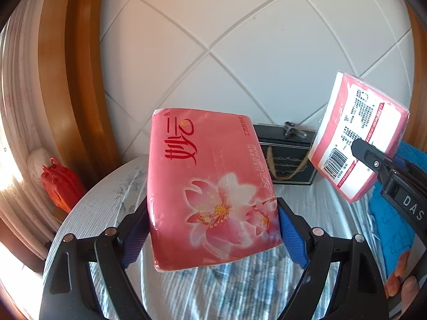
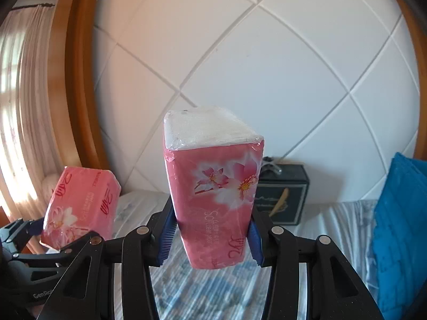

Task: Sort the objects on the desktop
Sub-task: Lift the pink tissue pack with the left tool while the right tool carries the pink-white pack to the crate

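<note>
Two pink tissue packs with a flower print are held up above the bed. My left gripper (image 1: 213,221) is shut on the first tissue pack (image 1: 210,186) across its wide side, blue pads on both edges. My right gripper (image 2: 212,229) is shut on the second tissue pack (image 2: 213,186), which stands on end with its white top showing. In the left wrist view the second tissue pack (image 1: 368,122) hangs at the right, barcode side facing me. In the right wrist view the first tissue pack (image 2: 82,208) sits low at the left in the left gripper (image 2: 57,233).
A black box (image 1: 285,157) with gold print and a metal clip on top stands against the white padded headboard (image 1: 240,40). A blue cloth (image 2: 400,226) lies at the right. A red bag (image 1: 61,184) sits beside the wooden frame. Below lies a striped bed sheet (image 2: 213,293).
</note>
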The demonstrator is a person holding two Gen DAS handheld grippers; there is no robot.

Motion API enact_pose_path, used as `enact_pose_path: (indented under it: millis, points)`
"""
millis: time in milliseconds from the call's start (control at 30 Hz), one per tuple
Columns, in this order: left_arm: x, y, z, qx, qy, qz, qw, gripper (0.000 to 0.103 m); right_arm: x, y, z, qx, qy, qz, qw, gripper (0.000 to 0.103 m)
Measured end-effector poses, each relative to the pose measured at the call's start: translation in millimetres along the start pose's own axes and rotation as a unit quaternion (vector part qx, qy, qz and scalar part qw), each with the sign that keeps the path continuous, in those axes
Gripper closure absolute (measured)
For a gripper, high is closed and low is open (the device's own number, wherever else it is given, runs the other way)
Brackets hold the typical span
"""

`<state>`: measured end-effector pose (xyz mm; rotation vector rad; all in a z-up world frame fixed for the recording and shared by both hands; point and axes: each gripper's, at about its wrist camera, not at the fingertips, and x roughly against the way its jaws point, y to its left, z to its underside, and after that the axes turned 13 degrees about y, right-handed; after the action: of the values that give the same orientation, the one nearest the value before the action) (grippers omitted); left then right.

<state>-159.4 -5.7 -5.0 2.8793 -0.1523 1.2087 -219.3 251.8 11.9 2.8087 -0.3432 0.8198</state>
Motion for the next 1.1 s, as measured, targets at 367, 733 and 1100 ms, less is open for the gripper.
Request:
enact_pose_path:
  millis: [367, 733, 1100]
  points:
    - [101, -163, 41, -0.075, -0.038, 0.091, 0.9923, 0.016, 186, -131, 41, -0.057, -0.060, 0.095, 0.992, 0.057]
    - [187, -380, 88, -0.148, -0.044, 0.187, 0.9701, 0.016, 328, -338, 119, -0.128, -0.055, 0.195, 0.971, 0.057]
    - [165, -515, 132, -0.218, 0.034, 0.163, 0.9617, 0.016, 333, -453, 173, -0.140, 0.033, 0.215, 0.966, 0.057]
